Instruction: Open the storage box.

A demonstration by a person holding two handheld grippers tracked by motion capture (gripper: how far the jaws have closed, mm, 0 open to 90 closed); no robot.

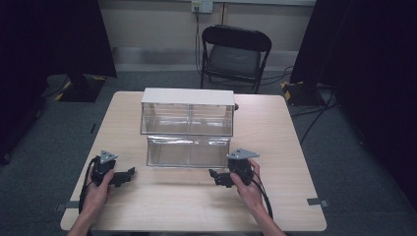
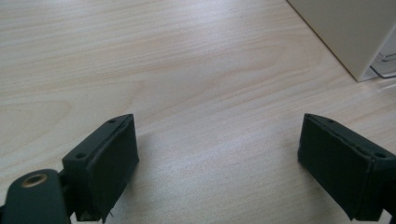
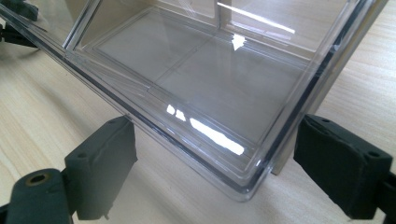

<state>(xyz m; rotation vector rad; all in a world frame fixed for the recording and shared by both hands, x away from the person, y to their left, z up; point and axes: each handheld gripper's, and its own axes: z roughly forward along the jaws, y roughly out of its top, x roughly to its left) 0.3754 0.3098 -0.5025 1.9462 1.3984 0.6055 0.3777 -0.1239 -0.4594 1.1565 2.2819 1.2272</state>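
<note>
Pale wooden table (image 1: 275,147), two grippers, one drawer unit.
Nearest me, my left gripper (image 1: 129,173) rests on bare wood with jaws spread wide, and my right gripper (image 1: 212,173) is spread too, empty, just before the corner of one clear drawer (image 3: 196,79) pulled out. Behind stands the white-topped drawer unit (image 1: 187,97); beyond the table, one black folding chair (image 1: 234,54).

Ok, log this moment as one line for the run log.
left gripper: open, over bare table | right gripper: open, at pulled-out clear drawer corner | holding: nothing
</note>
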